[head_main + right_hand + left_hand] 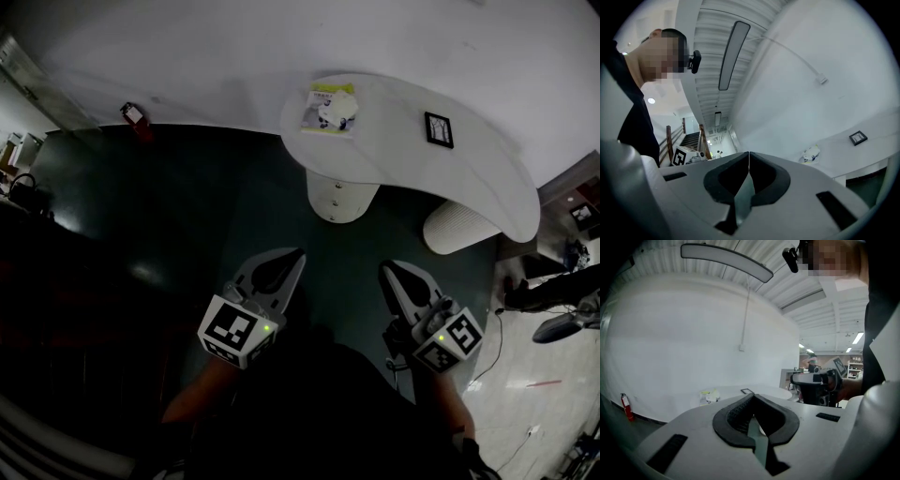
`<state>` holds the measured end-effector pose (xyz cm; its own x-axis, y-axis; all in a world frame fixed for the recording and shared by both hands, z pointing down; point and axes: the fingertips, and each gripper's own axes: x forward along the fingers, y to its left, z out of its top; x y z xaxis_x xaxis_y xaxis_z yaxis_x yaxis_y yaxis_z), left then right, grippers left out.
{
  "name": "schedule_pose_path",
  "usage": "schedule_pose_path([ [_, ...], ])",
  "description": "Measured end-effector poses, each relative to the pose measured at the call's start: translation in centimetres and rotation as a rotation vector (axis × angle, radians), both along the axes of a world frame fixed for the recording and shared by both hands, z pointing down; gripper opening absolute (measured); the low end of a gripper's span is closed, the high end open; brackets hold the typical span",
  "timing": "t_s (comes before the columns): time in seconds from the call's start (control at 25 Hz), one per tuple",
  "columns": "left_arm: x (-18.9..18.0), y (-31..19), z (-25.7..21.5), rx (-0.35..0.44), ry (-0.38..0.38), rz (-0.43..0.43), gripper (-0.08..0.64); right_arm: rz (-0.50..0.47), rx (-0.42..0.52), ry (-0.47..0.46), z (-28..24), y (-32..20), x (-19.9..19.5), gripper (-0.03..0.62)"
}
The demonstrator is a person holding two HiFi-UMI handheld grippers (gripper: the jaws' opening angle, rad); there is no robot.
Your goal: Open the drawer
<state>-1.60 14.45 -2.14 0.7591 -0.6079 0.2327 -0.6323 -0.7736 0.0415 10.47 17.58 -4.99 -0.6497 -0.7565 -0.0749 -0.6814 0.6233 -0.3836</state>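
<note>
A white curved table stands ahead on a round white pedestal that has two small knobs down its front; I cannot tell whether these belong to drawers. My left gripper hangs shut and empty over the dark green floor, short of the pedestal. My right gripper is beside it, also shut and empty. In the left gripper view the jaws meet at the tips, with the table low behind them. The right gripper view shows its jaws closed, with the table off to the right.
On the table lie a yellow-green leaflet and a small black frame. A white ribbed bin stands right of the pedestal. A red fire extinguisher sits by the wall at the left. Cables and equipment crowd the right edge.
</note>
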Motion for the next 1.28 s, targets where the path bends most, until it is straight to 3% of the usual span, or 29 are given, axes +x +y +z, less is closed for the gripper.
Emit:
schedule_pose_path([
  [0.16, -0.3, -3.4, 0.4, -0.015, 0.016, -0.003, 0.011, -0.002, -0.015, 0.004, 0.1, -3.1, -0.5, 0.017],
  [0.48, -2.6, -11.1, 0.8, 0.054, -0.015, 0.024, 0.011, 0.0, -0.044, 0.013, 0.4, -11.6, -4.0, 0.017],
  [0.64, -3.0, -13.5, 1.4, 0.041, -0.006, 0.05, 0.011, -0.016, -0.039, 0.073, 1.0, -14.3, -5.3, 0.017],
  [0.76, -2.8, -14.8, 1.7, 0.044, -0.022, 0.078, 0.011, -0.02, -0.043, 0.041, 0.5, -16.4, -5.9, 0.017],
  [1.08, -0.4, -15.8, 3.2, 0.01, 0.016, 0.011, 0.011, -0.098, -0.029, 0.034, 2.1, -17.1, -3.9, 0.017],
  [1.28, 0.8, -16.5, 7.4, -0.028, 0.02, -0.006, 0.011, -0.144, -0.004, 0.145, 6.5, -17.0, -2.2, 0.017],
])
